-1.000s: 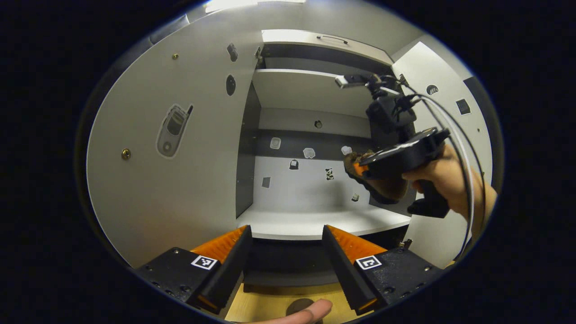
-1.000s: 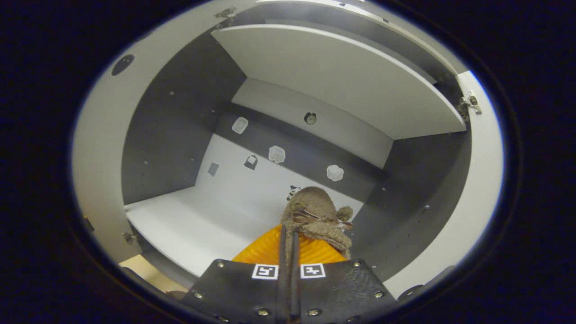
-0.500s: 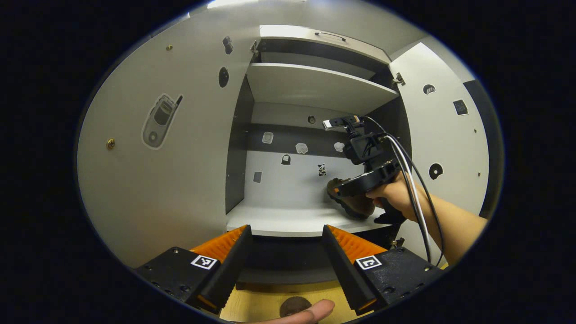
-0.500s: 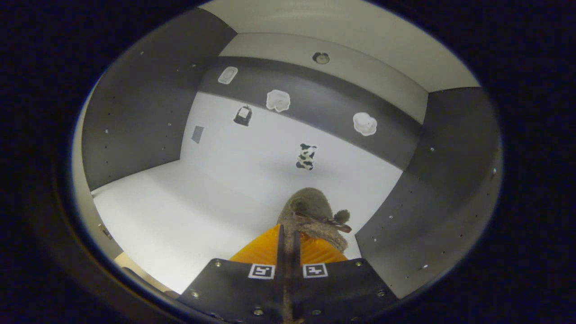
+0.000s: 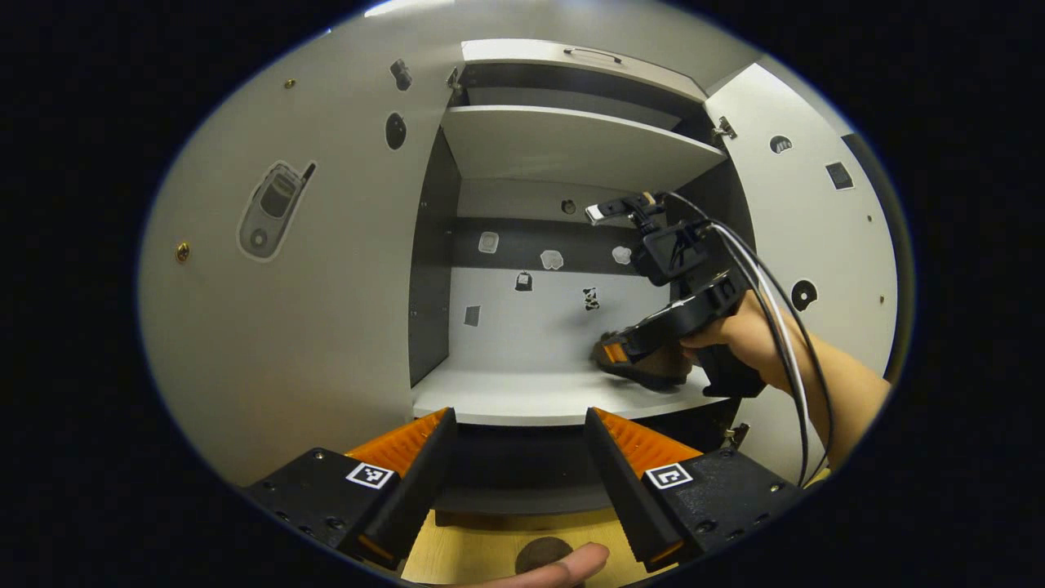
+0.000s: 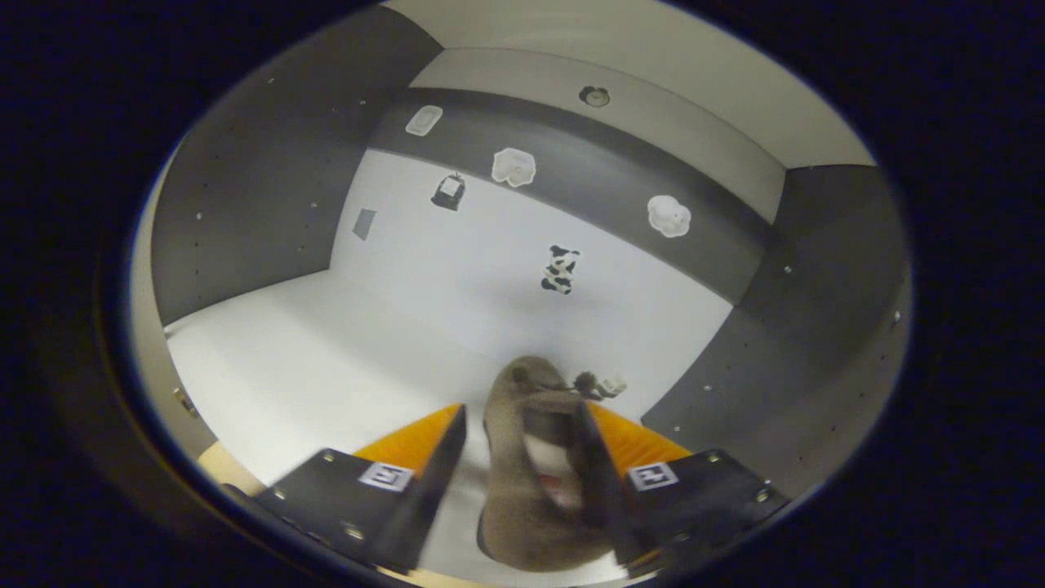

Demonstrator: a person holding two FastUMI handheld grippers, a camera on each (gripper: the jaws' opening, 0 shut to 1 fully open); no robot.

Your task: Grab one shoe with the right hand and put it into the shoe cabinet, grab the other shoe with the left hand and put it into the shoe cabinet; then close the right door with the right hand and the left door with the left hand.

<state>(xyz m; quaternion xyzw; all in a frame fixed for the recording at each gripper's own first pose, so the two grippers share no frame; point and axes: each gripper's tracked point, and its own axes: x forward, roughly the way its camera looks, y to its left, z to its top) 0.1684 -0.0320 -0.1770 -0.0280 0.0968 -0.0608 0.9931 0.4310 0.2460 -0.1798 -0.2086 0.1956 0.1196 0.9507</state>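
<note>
Right tongs [image 5: 624, 347] hide much of the shoe [image 5: 649, 369]; its heel blurred.

A light wooden floor [image 5: 482, 545] lies near the bottom; a grey wall [image 5: 645, 33] stands far behind.

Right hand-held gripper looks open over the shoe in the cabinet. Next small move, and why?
Probably draw the right hand-held gripper straight back out of the cabinet. Its fingers are spread, and the brown shoe lies between them on the white shelf, so it seems released. Backing out straight should avoid dragging it. The left hand-held gripper waits open outside.
</note>
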